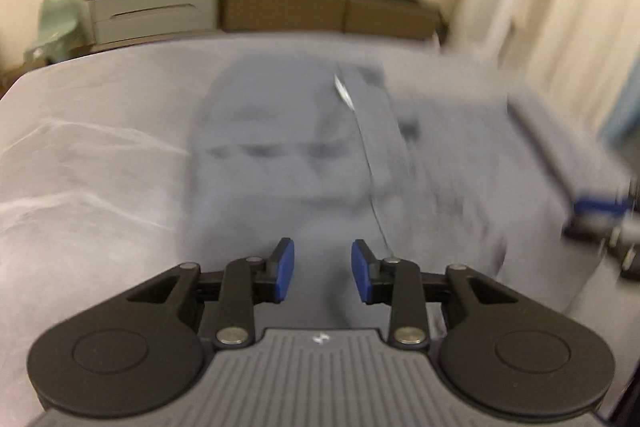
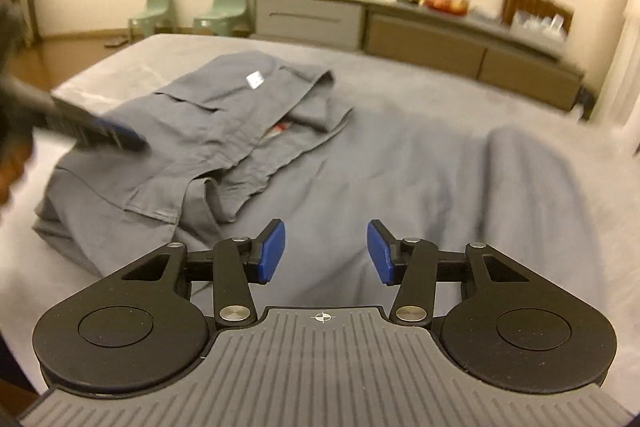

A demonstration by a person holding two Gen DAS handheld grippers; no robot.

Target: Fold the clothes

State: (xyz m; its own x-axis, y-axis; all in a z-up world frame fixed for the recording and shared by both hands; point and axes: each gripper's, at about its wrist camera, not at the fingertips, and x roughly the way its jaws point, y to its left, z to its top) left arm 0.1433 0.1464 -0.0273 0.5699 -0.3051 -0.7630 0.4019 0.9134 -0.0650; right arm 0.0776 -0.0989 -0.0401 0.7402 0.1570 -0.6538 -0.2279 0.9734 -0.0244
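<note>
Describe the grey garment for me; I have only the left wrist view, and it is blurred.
Observer: The grey garment lies rumpled on the bed, one flap folded over, with a white label showing near its far edge.
Operator: Report the right tongs.
Observer: The right tongs are open and empty, over bare bedding to the right of the garment.
Operator: Check inside the fold.
Observer: Something red peeks out from under the folded flap; I cannot tell what it is.
</note>
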